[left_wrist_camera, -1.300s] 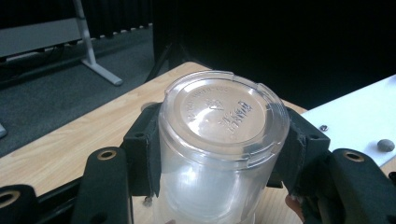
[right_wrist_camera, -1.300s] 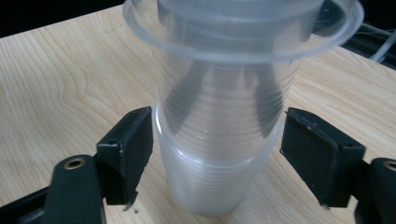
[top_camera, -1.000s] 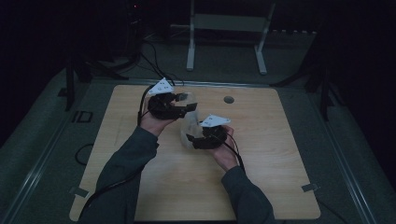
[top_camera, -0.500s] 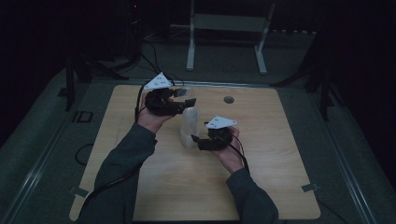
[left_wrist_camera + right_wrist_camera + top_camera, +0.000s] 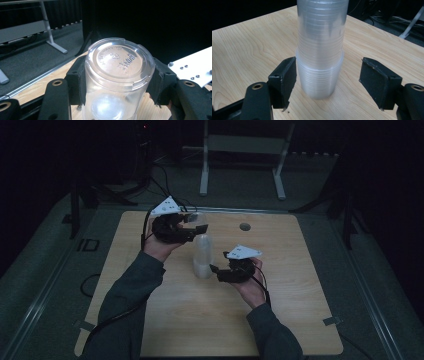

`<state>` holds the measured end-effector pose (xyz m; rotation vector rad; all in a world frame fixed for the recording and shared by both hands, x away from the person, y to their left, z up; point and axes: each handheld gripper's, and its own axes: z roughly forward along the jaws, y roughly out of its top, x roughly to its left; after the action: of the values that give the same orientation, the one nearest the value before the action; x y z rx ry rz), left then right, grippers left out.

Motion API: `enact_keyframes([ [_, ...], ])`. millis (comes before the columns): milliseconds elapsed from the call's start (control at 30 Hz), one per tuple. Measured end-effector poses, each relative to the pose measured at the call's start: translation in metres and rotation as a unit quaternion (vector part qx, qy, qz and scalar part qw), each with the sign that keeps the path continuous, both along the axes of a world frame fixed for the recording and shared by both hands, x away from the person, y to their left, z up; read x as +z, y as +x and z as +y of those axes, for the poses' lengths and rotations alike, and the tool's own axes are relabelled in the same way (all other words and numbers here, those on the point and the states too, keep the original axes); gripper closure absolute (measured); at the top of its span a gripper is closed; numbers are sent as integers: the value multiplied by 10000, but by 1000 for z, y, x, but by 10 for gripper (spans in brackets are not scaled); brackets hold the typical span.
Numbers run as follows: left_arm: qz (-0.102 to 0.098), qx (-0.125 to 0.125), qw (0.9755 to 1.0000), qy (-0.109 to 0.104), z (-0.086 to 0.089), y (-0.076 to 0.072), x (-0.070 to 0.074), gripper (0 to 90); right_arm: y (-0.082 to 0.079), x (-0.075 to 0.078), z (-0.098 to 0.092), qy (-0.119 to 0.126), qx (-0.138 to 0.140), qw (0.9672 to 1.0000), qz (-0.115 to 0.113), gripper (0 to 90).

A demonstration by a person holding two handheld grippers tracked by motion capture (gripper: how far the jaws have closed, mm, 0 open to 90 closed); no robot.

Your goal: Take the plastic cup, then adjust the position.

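Wooden table (image 5: 310, 320), stacked clear cups (image 5: 202, 255)

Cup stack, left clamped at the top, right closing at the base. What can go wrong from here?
1. The left gripper squeezes the top of the thin clear cup stack; the wall may buckle or slip out.
2. The right gripper has just been closing, but only one pad is near the bottom cup; the other stands clear, so it could shove the base sideways.
3. If nested cups stick, several may come away together.
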<state>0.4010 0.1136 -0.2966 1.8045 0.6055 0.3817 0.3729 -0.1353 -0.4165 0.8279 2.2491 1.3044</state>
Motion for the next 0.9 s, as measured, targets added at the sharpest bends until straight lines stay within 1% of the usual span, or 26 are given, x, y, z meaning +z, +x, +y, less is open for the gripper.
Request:
enact_keyframes([
  [133,-39,11,10000,-33,5,-4,3,413,-2,-1,-3,-3,-6,10000,32,293],
  [267,-49,5,10000,-76,10,-6,5,413,-5,-2,-4,-49,-4,10000,6,292],
  [467,-68,41,10000,-22,16,-7,8,413,-8,-5,-10,-117,-28,9999,-6,292],
  [600,-76,61,10000,17,20,-9,8,413,-10,-6,-15,-106,-50,9999,-21,292],
  [900,-121,76,9999,-14,30,-18,8,413,-15,-8,-21,-125,-47,9999,-10,292],
])
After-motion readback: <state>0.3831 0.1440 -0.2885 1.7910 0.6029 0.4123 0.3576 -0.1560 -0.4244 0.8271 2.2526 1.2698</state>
